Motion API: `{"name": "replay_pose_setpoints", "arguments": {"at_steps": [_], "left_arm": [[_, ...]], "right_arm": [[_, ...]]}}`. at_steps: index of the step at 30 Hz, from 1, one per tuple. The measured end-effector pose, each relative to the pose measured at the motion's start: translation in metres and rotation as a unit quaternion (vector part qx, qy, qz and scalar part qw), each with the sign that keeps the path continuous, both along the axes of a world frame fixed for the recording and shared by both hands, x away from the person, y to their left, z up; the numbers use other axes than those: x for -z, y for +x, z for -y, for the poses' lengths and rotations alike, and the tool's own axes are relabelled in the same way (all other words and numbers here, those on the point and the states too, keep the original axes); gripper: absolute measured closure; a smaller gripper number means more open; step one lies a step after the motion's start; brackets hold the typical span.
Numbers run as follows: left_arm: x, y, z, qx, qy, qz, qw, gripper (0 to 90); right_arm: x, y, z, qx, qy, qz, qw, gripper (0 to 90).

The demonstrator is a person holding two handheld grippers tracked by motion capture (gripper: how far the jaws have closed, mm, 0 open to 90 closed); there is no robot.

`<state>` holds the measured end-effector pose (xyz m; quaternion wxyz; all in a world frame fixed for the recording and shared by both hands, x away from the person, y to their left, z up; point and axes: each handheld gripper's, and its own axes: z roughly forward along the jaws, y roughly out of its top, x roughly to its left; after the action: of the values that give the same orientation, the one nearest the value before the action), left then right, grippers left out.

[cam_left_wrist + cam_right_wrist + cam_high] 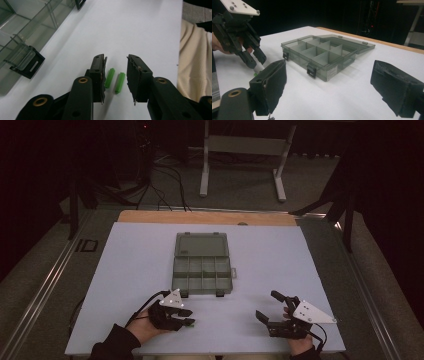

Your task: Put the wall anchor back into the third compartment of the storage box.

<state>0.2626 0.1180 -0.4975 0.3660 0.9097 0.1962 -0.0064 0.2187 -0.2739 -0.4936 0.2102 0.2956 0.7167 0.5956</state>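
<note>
Left gripper view: two green plugs lie between the spread, seemingly untouching left claw.

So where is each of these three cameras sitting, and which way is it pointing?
High view: above the person's side, looking forward and down on the white table; both forearms show.
Left gripper view: rides the left tongs, looking along its jaws at two green plugs.
Right gripper view: rides the right tongs, facing across the table.
All three share the open compartment box.
</note>
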Motion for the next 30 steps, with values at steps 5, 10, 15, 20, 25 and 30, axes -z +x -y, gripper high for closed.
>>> {"name": "replay_pose_setpoints", "arguments": {"at_steps": [5, 10, 15, 20, 25, 30], "left_arm": [[0.004, 0.003, 0.003, 0.006, 0.013, -0.001, 0.9999, 72.2], [0.008, 0.005, 0.005, 0.009, 0.025, 0.001, 0.9996, 74.0], [0.012, 0.006, 0.007, 0.011, 0.031, -0.003, 0.9994, 76.9], [0.014, 0.007, 0.008, 0.011, 0.037, -0.001, 0.9992, 81.1], [0.014, 0.009, 0.007, 0.008, 0.034, -0.008, 0.9993, 83.0], [0.011, 0.009, 0.008, 0.001, 0.034, -0.004, 0.9994, 83.3]], "right_arm": [[0.0, 0.0, 0.0, 0.0, -0.001, 0.0, 1.0, 13.5], [0.0, 0.0, 0.001, 0.0, 0.001, -0.001, 1.0, 13.5], [0.0, 0.0, 0.0, 0.0, 0.0, 0.001, 1.0, 13.5], [0.0, 0.0, 0.001, 0.0, 0.001, 0.0, 1.0, 13.5], [0.0, 0.0, 0.0, 0.0, 0.0, -0.001, 1.0, 13.5], [0.0, 0.0, 0.001, 0.001, 0.0, 0.0, 1.0, 13.5]]}}
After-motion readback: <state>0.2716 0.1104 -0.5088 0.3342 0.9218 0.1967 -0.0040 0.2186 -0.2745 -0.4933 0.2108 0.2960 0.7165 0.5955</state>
